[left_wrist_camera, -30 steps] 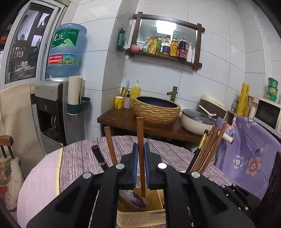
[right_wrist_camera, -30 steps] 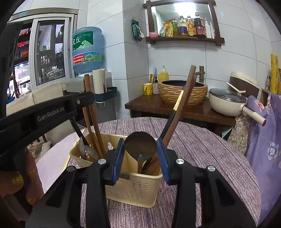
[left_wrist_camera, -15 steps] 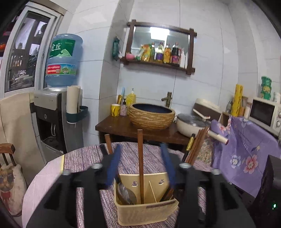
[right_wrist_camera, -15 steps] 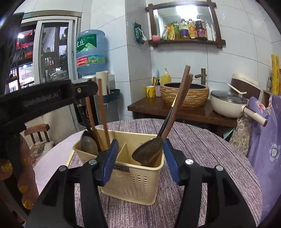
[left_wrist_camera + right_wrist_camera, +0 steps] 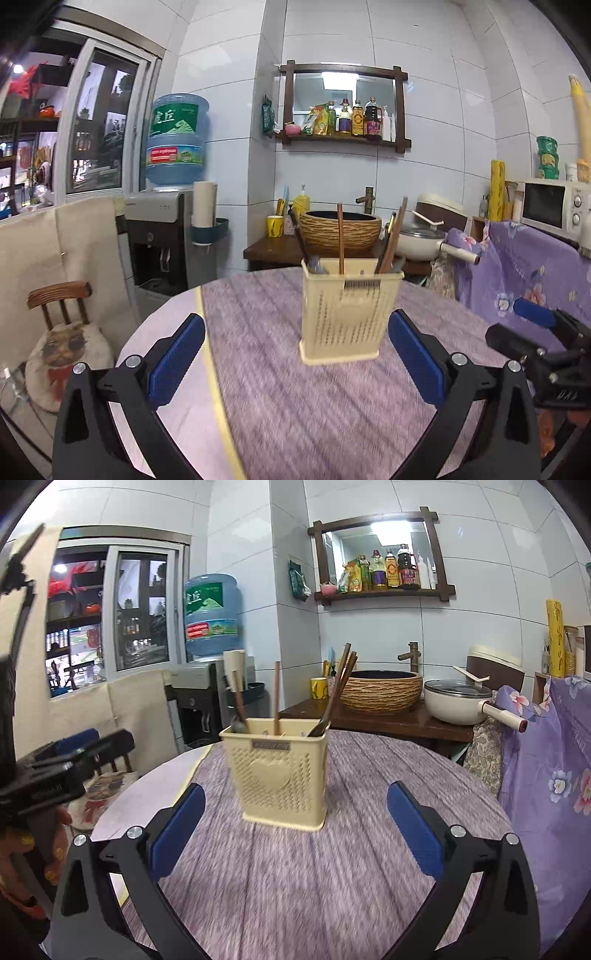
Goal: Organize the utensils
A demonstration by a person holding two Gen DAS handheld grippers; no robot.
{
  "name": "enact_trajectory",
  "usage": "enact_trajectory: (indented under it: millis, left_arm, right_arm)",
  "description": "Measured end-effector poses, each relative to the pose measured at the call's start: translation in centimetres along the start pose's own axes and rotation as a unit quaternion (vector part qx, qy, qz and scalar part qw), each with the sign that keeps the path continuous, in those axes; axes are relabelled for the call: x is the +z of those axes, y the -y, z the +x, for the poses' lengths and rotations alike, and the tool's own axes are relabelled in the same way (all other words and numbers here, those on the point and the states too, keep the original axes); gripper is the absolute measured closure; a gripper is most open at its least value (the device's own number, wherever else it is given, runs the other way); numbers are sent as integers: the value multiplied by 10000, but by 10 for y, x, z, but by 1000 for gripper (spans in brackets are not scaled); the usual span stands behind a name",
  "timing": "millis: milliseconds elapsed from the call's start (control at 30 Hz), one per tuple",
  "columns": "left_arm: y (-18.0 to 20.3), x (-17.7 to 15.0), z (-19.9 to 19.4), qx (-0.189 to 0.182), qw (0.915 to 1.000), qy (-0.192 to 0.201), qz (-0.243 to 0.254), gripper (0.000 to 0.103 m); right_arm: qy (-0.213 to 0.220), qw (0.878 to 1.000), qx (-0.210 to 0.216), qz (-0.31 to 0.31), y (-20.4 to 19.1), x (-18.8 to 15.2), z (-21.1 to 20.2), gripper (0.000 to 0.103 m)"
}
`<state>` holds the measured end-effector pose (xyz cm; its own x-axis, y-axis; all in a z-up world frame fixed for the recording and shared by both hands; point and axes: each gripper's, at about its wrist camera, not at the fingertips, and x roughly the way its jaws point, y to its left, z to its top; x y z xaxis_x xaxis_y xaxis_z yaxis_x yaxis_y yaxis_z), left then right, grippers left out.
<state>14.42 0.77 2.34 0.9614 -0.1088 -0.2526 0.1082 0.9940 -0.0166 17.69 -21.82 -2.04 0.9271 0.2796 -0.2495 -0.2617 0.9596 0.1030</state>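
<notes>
Cream caddy [image 5: 346,314] beyond tongs [image 5: 295,360] (apart)

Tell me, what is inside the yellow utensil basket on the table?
Inside the yellow basket, wooden chopsticks lean at the right, one wooden stick stands in the middle, and a dark spoon sits at the left. The walls hide their lower ends.
</notes>
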Motion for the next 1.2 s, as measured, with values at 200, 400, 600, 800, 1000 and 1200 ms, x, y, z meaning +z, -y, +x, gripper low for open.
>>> enact_trajectory:
  millis: [200,400,600,800,1000,1200]
  left_arm:
    - [5,-50,-59,66,9997,-232,30,5]
    - [-2,-72,-95,250,9994,-241,-13,5]
    - [-14,-82,-111,163,9993,-286,-170,5]
    - [-16,-91,-125,258,9996,-99,-82,5]
    - [-11,-91,-126,264,9996,-44,-50,5]
    - [-6,-93,-126,263,9996,-46,33,5]
  right_arm:
    - [124,9997,74,-184,-31,-51,-53,5]
    - [317,9986,49,-416,-54,-82,-102,6]
    - [621,9969,-153,-464,-56,-86,-143,5]
    - [668,9973,-11,-311,-52,-83,-158,6]
    - [614,9969,-14,-486,-57,-86,-157,5]
    - [547,9976,-39,-420,-52,-87,-153,5]
